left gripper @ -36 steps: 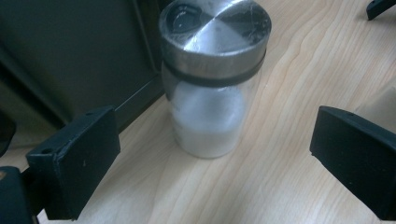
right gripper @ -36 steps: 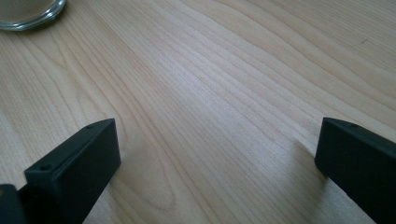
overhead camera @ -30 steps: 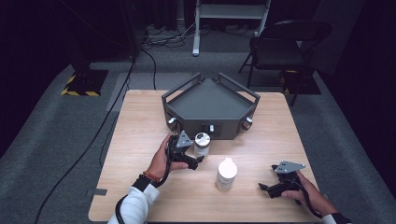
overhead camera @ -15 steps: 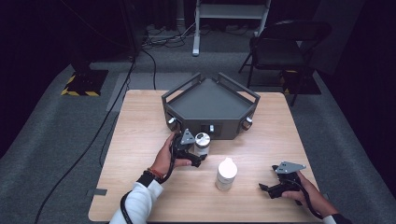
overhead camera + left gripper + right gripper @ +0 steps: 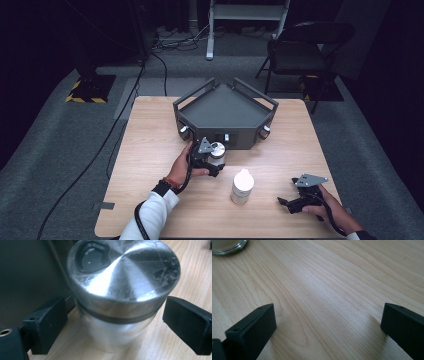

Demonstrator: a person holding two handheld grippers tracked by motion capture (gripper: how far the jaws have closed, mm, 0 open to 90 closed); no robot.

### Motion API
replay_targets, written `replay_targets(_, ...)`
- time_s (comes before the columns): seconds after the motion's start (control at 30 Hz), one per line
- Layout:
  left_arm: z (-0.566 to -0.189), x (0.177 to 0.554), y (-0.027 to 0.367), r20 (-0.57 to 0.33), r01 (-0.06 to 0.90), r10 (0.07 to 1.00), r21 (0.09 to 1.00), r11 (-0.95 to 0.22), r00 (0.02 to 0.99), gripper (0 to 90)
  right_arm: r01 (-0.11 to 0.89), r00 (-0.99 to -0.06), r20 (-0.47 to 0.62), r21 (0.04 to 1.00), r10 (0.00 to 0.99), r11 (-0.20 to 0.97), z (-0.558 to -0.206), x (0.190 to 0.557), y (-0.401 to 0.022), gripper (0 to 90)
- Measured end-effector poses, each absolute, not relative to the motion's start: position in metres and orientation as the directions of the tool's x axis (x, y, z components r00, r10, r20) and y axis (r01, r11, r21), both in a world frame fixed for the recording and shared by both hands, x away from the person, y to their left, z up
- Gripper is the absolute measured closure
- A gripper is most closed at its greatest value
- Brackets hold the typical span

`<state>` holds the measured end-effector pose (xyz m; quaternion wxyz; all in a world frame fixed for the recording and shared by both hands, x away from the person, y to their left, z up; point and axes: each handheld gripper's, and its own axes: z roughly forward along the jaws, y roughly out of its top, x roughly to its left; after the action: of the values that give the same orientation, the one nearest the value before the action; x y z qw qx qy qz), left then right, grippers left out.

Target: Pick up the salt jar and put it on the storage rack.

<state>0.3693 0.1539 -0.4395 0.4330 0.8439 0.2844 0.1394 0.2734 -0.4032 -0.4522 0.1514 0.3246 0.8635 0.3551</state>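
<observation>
At the middle of the high view, the left claw [image 5: 216, 161] straddles a small clear glass jar with a brushed metal lid [image 5: 217, 150]. In the left gripper view the jar [image 5: 120, 290] stands upright on the wood between the two black jaws. These have just been closing, yet a gap shows on each side, so the pads [image 5: 47, 325] do not press on it and the claw stands apart around the jar. The lid has a dark recessed opening near its upper left edge in that view.

Directly behind the jar, towards the top of the high view, rises the dark grey five-sided metal tray with raised rails [image 5: 226, 107]. Its front wall, set with small round knobs, is just beside the jar and fills the left of the left gripper view, close against the left jaw.

Lower and to the right of the jar in the high view stands a white plastic bottle with a rounded cap [image 5: 242, 186], near but apart from it.

At the lower right of that view the right claw [image 5: 284, 202] rests low over the light wooden desk [image 5: 150, 150], well apart from the bottle. In the right gripper view its jaws stand wide apart over bare wood grain, with the rim of a clear glass base [image 5: 227, 247] in the upper left corner.

Beyond the desk, on the grey floor, a black folding chair [image 5: 305, 55] stands at the upper right and a black cable [image 5: 107, 145] runs down the left.
</observation>
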Motion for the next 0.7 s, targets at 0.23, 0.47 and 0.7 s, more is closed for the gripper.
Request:
replay_targets(0.23, -0.448, 0.379, 0.156, -0.034, 0.348, 0.577, 0.825, -0.444, 0.816, 21.9, 0.453, -0.743, -0.031, 0.712, 0.668, 0.537, -0.452, 0.273, -0.403, 0.0)
replay_targets(0.47, -0.452, 0.379, 0.162, -0.029, 0.327, 0.566, 0.84, -0.432, 0.824, 29.1, 0.452, -0.744, -0.031, 0.712, 0.667, 0.538, -0.452, 0.274, -0.403, 0.0)
replay_targets(0.7, -0.452, 0.376, 0.16, -0.021, 0.325, 0.576, 0.842, -0.43, 0.818, 29.6, 0.452, -0.747, -0.029, 0.711, 0.665, 0.539, -0.452, 0.274, -0.403, 0.0)
